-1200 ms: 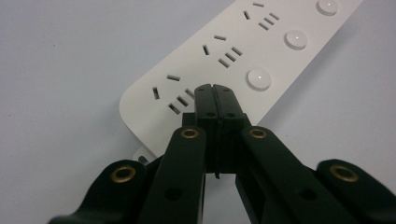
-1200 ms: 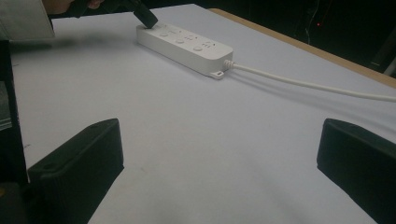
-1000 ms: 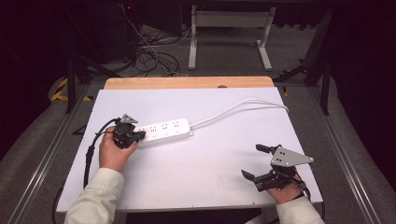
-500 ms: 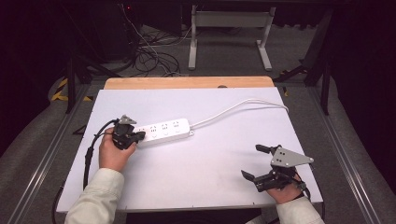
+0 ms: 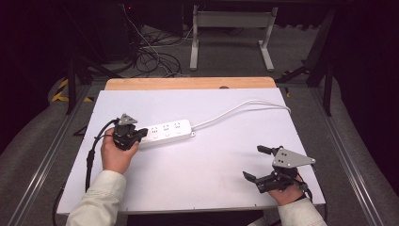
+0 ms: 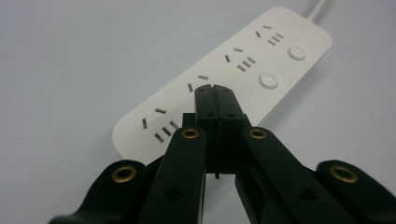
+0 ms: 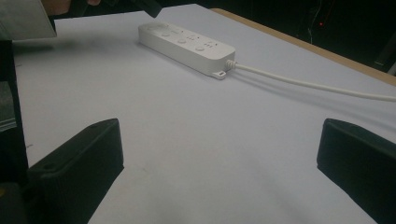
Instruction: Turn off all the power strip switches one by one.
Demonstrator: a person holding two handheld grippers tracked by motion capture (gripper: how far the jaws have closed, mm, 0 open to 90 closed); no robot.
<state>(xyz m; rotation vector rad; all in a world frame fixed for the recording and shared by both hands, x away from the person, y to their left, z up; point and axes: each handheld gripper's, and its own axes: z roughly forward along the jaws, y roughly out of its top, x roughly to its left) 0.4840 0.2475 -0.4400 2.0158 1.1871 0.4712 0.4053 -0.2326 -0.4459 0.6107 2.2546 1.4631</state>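
A white power strip (image 5: 167, 132) with three socket groups lies on the white table (image 5: 211, 160), left of middle. Its white cable (image 5: 244, 106) curves off to the far right. My left gripper (image 5: 141, 134) is shut with nothing between its jaws, its tips over the strip's left end. In the left gripper view the closed tips (image 6: 215, 91) cover the spot beside the nearest socket of the strip (image 6: 243, 60); contact cannot be told. My right gripper (image 5: 256, 163) is held open near the front right corner. In its own view it (image 7: 222, 149) faces the strip (image 7: 187, 44) and cable (image 7: 308, 84) from afar.
A wooden strip (image 5: 188, 83) borders the table's far edge. Beyond it are tangled floor cables (image 5: 150, 56) and a metal stand (image 5: 230, 28). Black cables (image 5: 89, 160) trail from the left gripper along the table's left side.
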